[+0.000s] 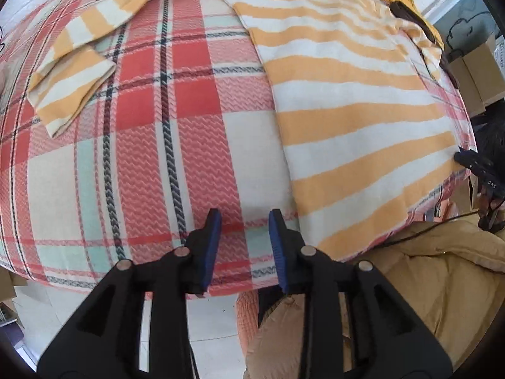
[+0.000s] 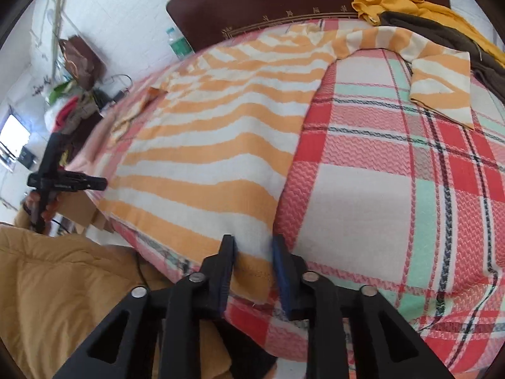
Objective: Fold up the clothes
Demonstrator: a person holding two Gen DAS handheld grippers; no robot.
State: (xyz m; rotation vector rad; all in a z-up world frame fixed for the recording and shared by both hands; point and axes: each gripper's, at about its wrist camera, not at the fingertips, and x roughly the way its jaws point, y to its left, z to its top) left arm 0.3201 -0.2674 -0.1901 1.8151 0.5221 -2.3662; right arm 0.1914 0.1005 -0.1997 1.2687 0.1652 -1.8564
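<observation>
1. Left gripper [image 1: 243,221]: jaws parted, holding nothing, over bare plaid blanket [image 1: 151,145] at lower centre of its view, just beside the shirt's hem corner.
2. Right gripper [image 2: 254,246]: released, jaws straddling the other hem corner at lower centre (contact uncertain).
3. Striped shirt [image 1: 353,101]: spread flat, filling the upper right; one sleeve [image 1: 72,72] lies upper left.
4. Judgement: fold not yet begun; next move calls for closing on both hem corners.

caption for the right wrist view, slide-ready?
Open right hand-held gripper straddles the hem corner of a striped shirt spread on a plaid bedspread.
</observation>
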